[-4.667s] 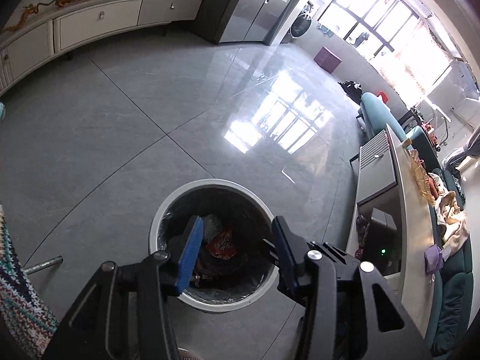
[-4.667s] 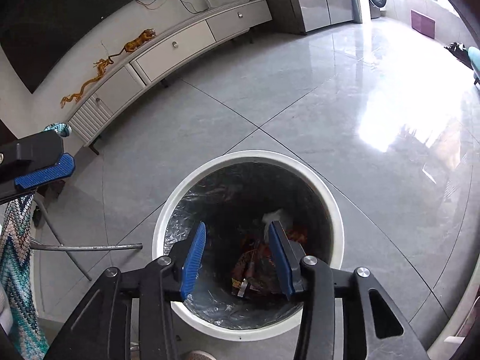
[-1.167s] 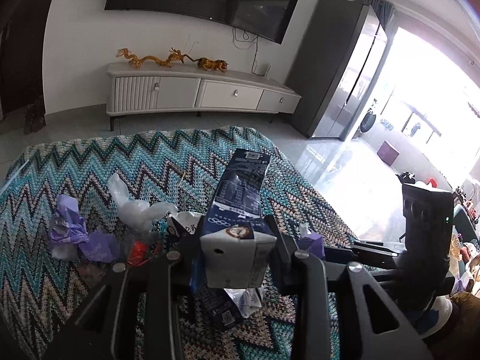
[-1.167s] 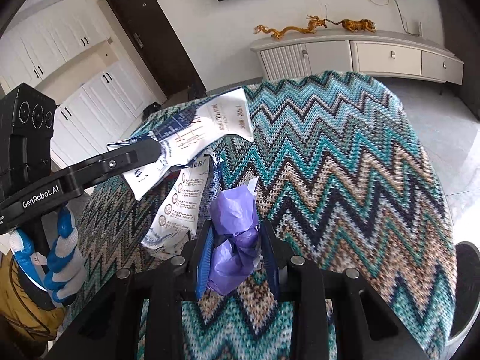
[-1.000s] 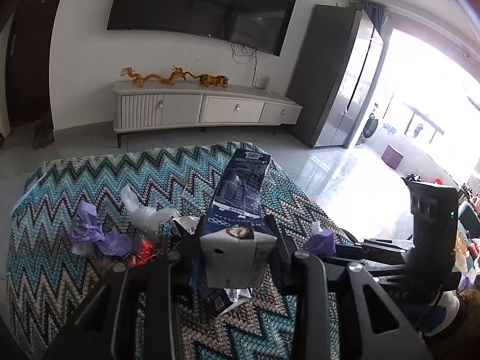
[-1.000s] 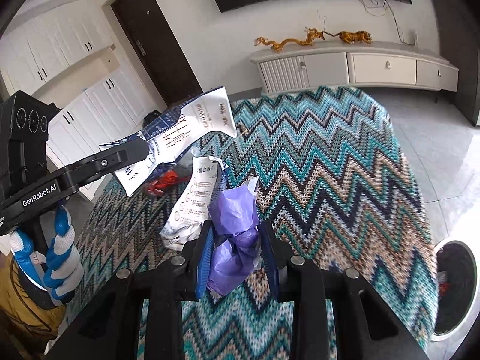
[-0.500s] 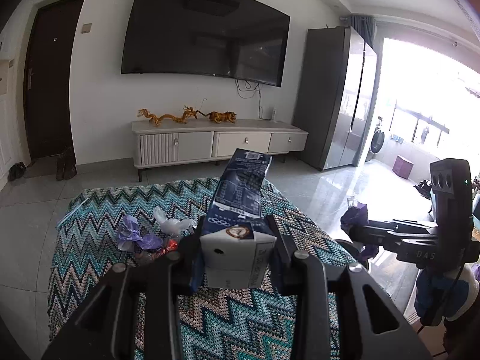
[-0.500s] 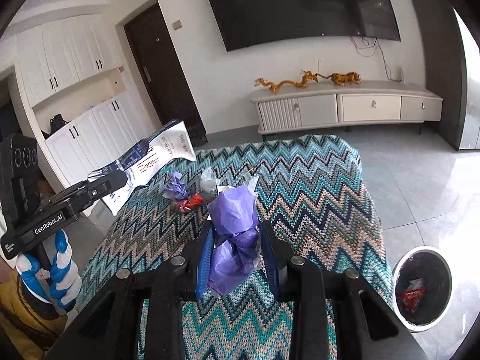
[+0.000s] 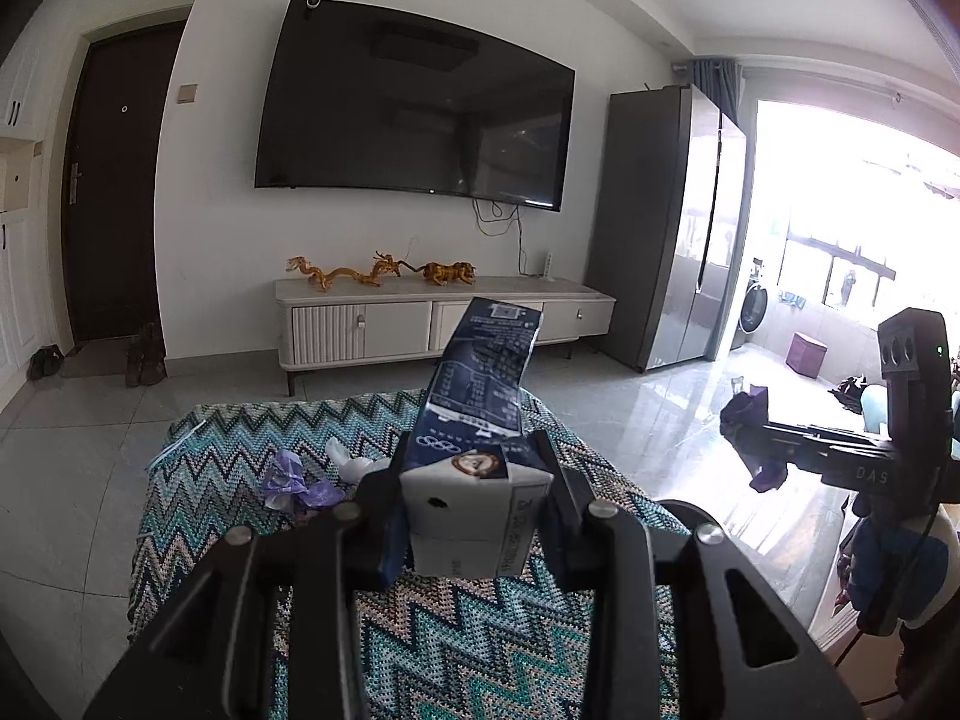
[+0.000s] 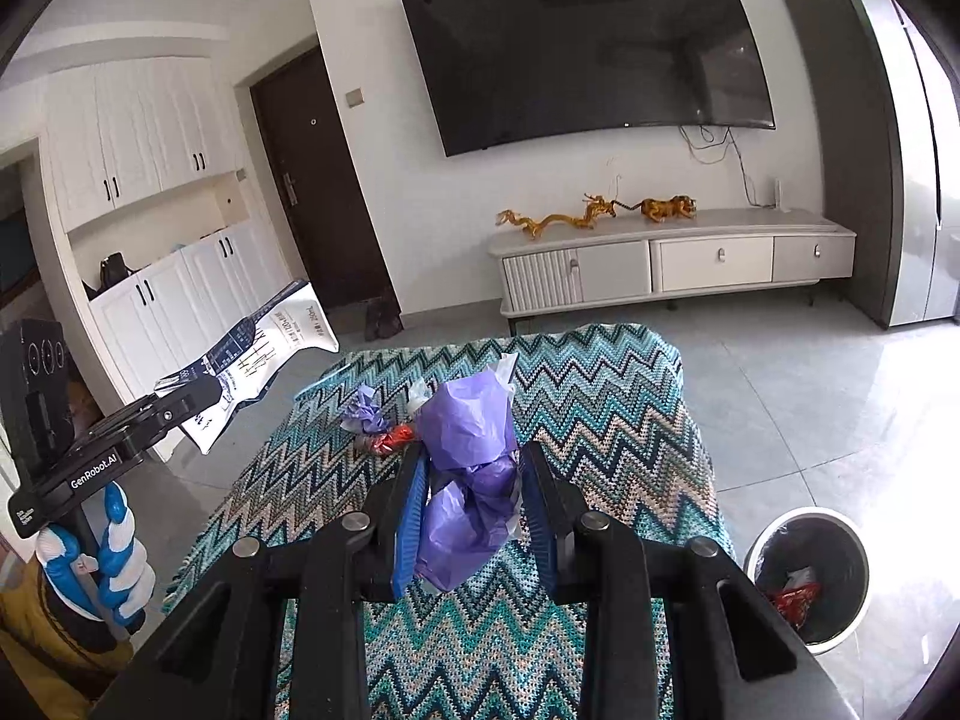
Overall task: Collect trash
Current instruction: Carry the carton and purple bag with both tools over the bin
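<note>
My left gripper (image 9: 474,516) is shut on a flattened blue and white milk carton (image 9: 480,414) that sticks up and forward above the zigzag cloth. From the right wrist view the same carton (image 10: 252,360) juts out of the left gripper (image 10: 180,405) at the far left. A crumpled purple plastic bag (image 10: 471,468) is clamped in my right gripper (image 10: 474,516); in the left wrist view that bag (image 9: 753,438) hangs from the right gripper (image 9: 759,441) at the right. More trash lies on the cloth: a purple wrapper (image 9: 294,483), a white scrap (image 9: 351,462) and a red wrapper (image 10: 393,438).
The zigzag-patterned cloth (image 10: 600,396) covers the table below both grippers. A white-rimmed bin (image 10: 807,576) with a black liner and red trash inside stands on the tiled floor at the right. A low TV cabinet (image 9: 444,315), a wall TV and a tall fridge (image 9: 678,228) stand beyond.
Both grippers have lifted up and back from the cloth with the carton and the purple bag still held. The table trash now looks smaller and farther, and the bin has come into the right view.
</note>
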The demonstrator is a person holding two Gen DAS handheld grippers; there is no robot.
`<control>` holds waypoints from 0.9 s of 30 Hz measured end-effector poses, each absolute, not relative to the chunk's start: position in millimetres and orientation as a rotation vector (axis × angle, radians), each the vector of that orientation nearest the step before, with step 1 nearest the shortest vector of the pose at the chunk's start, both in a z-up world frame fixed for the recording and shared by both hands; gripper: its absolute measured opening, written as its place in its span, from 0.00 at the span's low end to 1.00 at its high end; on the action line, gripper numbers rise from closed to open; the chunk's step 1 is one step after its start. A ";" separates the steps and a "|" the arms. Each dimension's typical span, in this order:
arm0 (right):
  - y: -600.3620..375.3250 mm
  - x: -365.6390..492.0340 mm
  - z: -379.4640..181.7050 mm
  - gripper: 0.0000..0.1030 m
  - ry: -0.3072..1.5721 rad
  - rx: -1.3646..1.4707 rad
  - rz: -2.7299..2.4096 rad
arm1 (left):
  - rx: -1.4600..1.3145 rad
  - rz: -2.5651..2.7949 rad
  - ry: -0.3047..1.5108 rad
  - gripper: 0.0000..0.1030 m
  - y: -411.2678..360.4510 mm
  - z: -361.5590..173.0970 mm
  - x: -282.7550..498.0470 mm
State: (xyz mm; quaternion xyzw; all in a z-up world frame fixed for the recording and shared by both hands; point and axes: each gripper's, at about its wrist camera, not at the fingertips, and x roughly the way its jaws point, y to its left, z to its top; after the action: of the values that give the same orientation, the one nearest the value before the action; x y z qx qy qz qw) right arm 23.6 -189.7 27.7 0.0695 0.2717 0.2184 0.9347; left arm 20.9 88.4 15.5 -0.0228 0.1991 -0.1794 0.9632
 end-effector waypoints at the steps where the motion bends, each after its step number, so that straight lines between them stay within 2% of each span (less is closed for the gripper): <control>1: -192.3 21.2 29.2 0.28 0.549 0.143 0.444 | -0.044 -0.361 0.400 0.32 87.7 16.9 18.4; 16: -260.3 19.7 26.8 0.28 0.500 0.211 0.357 | 0.049 -0.358 0.398 0.32 44.9 30.8 29.2; 27: -329.1 30.0 -3.2 0.28 0.502 0.305 0.270 | 0.151 -0.444 0.491 0.32 -33.3 16.2 69.1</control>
State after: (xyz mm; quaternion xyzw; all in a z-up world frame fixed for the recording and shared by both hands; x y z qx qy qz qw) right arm 30.0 -329.1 -3.2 0.1497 0.2465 0.1327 0.9483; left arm 69.1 -33.3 16.2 0.0738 0.2408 -0.2180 0.9429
